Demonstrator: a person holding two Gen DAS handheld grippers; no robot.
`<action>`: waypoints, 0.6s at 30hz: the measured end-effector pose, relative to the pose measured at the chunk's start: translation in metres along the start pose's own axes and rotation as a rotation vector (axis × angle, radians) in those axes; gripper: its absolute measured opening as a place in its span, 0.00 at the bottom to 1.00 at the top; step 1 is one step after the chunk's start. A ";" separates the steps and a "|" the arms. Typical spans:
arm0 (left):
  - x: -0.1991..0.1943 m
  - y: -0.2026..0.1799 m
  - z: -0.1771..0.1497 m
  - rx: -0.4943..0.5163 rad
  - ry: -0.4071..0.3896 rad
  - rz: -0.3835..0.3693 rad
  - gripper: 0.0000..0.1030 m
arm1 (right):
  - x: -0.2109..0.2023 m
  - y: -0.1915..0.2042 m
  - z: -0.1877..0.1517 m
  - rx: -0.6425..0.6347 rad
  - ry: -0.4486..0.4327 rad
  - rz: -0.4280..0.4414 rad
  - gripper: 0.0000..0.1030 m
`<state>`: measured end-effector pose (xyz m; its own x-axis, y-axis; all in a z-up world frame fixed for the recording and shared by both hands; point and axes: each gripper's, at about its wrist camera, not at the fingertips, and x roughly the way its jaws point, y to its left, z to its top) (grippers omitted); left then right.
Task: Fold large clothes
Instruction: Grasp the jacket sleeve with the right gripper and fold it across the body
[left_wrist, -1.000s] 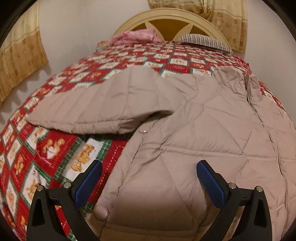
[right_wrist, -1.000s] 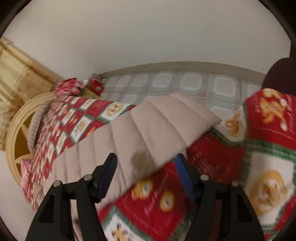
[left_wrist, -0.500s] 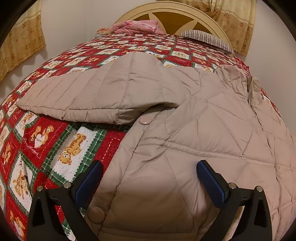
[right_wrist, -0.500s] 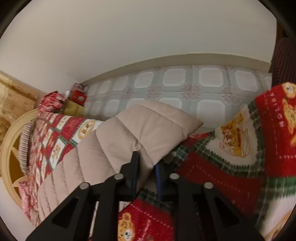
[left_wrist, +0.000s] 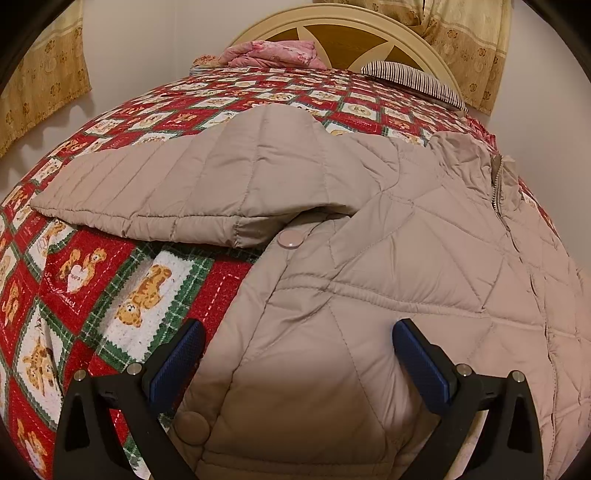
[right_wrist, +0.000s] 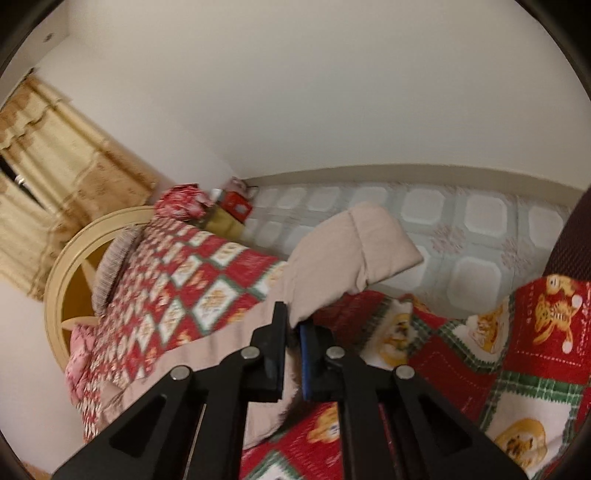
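Observation:
A beige quilted jacket (left_wrist: 388, 266) lies front-up on a bed, its zipper running up on the right. One sleeve (left_wrist: 177, 188) stretches out to the left over the blanket. My left gripper (left_wrist: 295, 350) is open, its blue pads on either side of the jacket's lower hem, near a round snap button (left_wrist: 191, 428). In the right wrist view my right gripper (right_wrist: 293, 328) is shut on the jacket's other sleeve (right_wrist: 343, 254) and holds its cuff end lifted above the bed.
The bed carries a red, white and green cartoon-cat blanket (left_wrist: 110, 280). A round cream headboard (left_wrist: 343, 22), a striped pillow (left_wrist: 413, 79) and pink bedding (left_wrist: 273, 53) are at the far end. Tiled floor (right_wrist: 461, 221) and a red box (right_wrist: 236, 201) lie beside the bed.
My right gripper closed on the sleeve and lifted it off the blanket. The left gripper moved forward and lower over the jacket's hem, staying open.

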<state>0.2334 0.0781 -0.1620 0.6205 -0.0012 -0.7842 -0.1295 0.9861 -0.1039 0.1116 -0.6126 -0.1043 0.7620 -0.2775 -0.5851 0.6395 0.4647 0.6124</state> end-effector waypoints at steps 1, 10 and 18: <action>0.000 0.000 0.000 -0.001 0.000 0.000 0.99 | -0.007 0.010 0.000 -0.025 -0.006 0.013 0.09; -0.002 0.005 -0.001 -0.018 -0.009 -0.027 0.99 | -0.081 0.142 -0.060 -0.381 -0.035 0.160 0.09; -0.003 0.010 0.000 -0.039 -0.020 -0.059 0.99 | -0.110 0.243 -0.168 -0.614 0.128 0.381 0.09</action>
<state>0.2299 0.0882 -0.1606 0.6430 -0.0551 -0.7639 -0.1226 0.9771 -0.1737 0.1661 -0.3274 0.0195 0.8782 0.0800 -0.4716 0.1319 0.9072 0.3994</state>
